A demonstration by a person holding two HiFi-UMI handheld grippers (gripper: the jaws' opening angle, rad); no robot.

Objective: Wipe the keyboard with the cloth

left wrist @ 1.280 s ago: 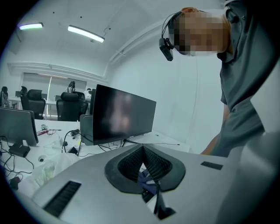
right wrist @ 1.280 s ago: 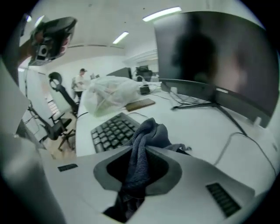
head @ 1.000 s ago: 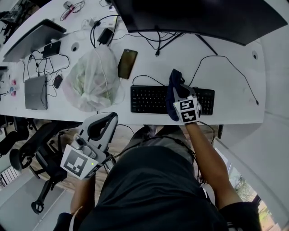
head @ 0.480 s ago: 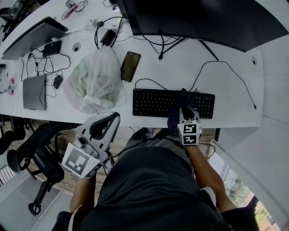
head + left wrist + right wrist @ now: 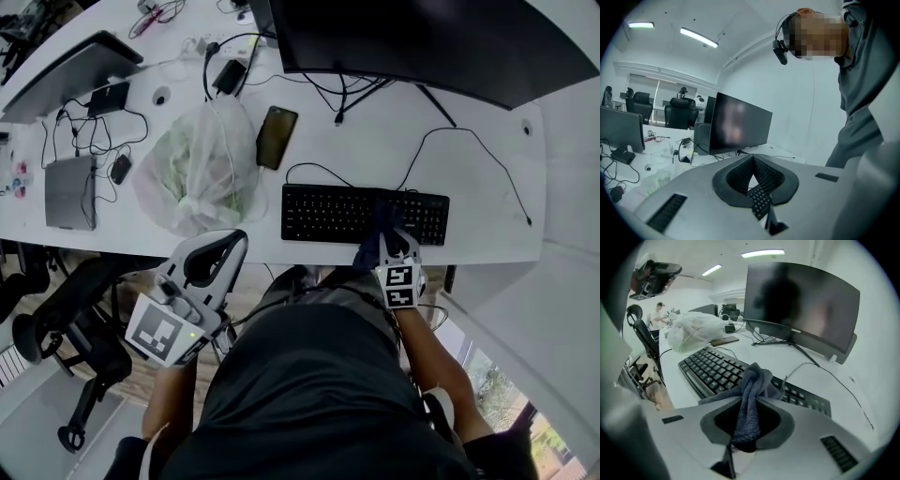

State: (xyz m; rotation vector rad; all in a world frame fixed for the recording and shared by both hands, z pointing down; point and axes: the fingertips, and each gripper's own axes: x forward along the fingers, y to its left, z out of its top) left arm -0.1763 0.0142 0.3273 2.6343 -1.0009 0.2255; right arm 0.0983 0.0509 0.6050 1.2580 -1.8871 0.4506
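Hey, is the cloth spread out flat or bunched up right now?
Bunched up. The cloth is a twisted, gathered wad pinched in the right gripper, hanging over the keyboard rather than lying open.

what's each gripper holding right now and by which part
The right gripper is shut on the blue cloth, pinching a twisted, bunched fold, its free end over the keyboard. The left gripper holds nothing.

Bare desk right of the keyboard, one cable across; bag, seemingly plastic, and phone at left.
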